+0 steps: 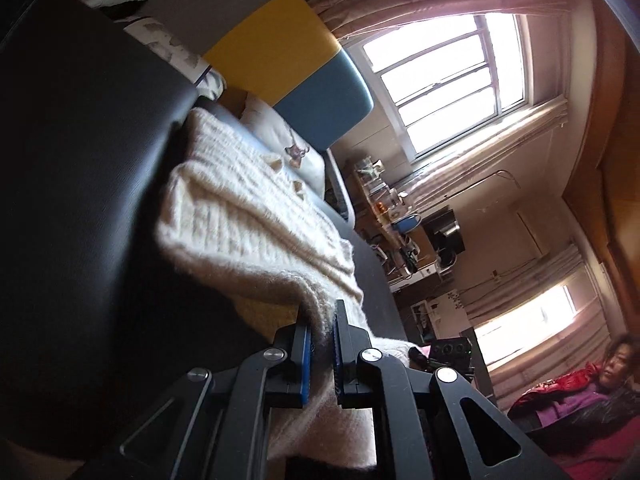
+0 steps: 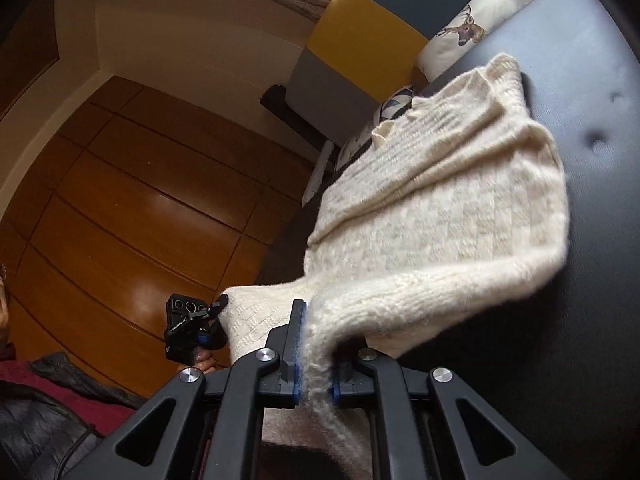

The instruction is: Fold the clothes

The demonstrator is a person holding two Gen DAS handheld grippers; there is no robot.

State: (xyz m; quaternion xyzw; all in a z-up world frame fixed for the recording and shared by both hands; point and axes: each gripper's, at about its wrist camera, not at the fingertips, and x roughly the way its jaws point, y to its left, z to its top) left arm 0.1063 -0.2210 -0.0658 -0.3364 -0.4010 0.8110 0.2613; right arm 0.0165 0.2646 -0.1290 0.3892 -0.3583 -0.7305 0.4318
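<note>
A cream knitted sweater point(image 1: 244, 208) lies spread on a dark bed surface point(image 1: 88, 152), its far part flat and its near hem lifted. My left gripper point(image 1: 322, 316) is shut on the hem, knit bunched between the blue pads. In the right wrist view the same sweater point(image 2: 432, 208) stretches away over the dark surface point(image 2: 600, 200). My right gripper point(image 2: 316, 320) is shut on the thick ribbed hem, which hides its right finger. The left gripper point(image 2: 192, 332) shows at left in that view, held by a hand and pinching the other hem corner.
A headboard point(image 1: 288, 52) of grey, yellow and blue panels stands at the far end, with a deer-print pillow point(image 2: 464, 28) against it. A cluttered desk point(image 1: 396, 220) sits under the window. Wooden wardrobe doors point(image 2: 132, 200) line one side. A person point(image 1: 592, 384) in red sits nearby.
</note>
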